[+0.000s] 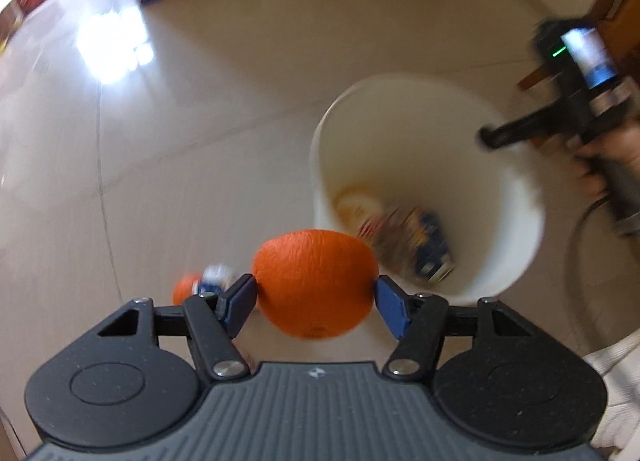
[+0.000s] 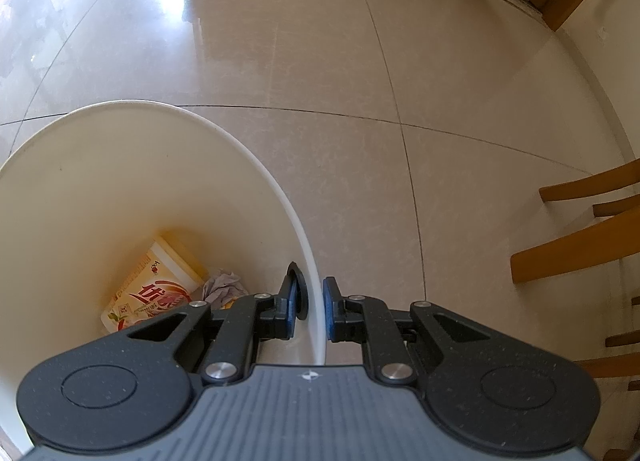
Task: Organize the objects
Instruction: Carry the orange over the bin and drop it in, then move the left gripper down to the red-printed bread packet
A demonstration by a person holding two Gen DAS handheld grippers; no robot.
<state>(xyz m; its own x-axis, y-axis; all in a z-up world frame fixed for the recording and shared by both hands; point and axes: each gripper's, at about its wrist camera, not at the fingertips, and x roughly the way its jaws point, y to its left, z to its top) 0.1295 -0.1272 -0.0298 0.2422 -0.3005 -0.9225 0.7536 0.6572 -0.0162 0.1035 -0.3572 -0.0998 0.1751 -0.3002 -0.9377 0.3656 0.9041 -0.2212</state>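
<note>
A glossy beige tiled floor point(image 2: 320, 61) fills both views, with boxes along the far wall and wooden chair legs point(image 2: 580, 245) off to the right of the right fingers. The left gripper point(image 1: 316, 293) pinches an orange point(image 1: 314, 281) between its blue pads, held off the floor, with the white bucket point(image 1: 516, 189) just ahead and to the right of its fingertips. The right gripper point(image 2: 311, 309) straddles the bucket's rim point(image 2: 312, 261), one finger inside the wall and one outside, closed onto it, seemingly to steady the bucket.

Judging by the contents, the tidying is partly done: a yellow tub point(image 2: 156, 289), a crumpled wrapper point(image 2: 222, 287) and a blue packet point(image 1: 432, 249) already lie at the bottom. The held orange is likely next in. Beyond the left finger, a second orange point(image 1: 185, 288) and a small blurred blue-and-white item point(image 1: 216, 276) remain on the floor.
</note>
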